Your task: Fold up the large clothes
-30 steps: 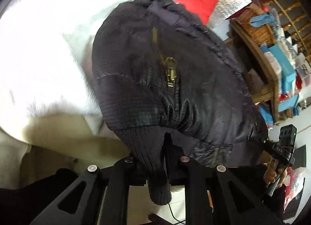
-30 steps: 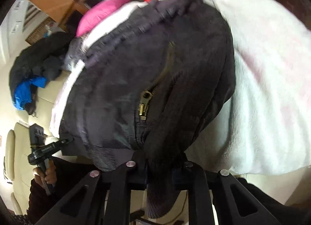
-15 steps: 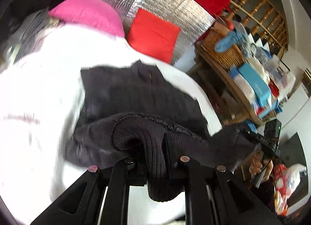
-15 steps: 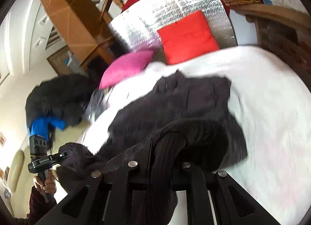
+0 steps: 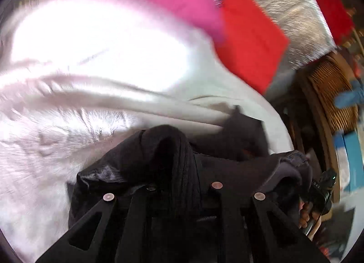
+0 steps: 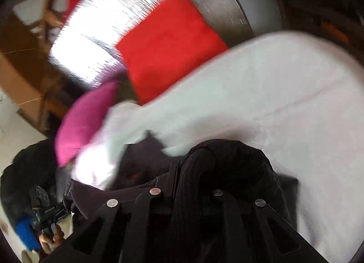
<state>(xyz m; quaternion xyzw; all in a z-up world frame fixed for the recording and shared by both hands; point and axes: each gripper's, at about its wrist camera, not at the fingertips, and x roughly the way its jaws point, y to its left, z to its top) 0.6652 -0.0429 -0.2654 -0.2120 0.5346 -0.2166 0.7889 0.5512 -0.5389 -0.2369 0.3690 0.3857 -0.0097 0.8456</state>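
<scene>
Now both claws pinch the black jacket [image 5: 182,167] over the white bedcover [image 5: 102,47].

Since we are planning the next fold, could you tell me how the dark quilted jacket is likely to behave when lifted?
The dark quilted jacket will probably flop: it sags between both tools. Its shiny shell looks slippery, so folds may slide. The ribbed knit hem bunches thickly, likely giving firmer purchase.

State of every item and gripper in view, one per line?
left gripper: shut on the jacket's ribbed hem
right gripper: shut on ribbed hem
black jacket: bunched, partly lifted
white blanket: spread, wrinkled
red cushion: leaning upright
pink cushion: lying at blanket's edge
</scene>
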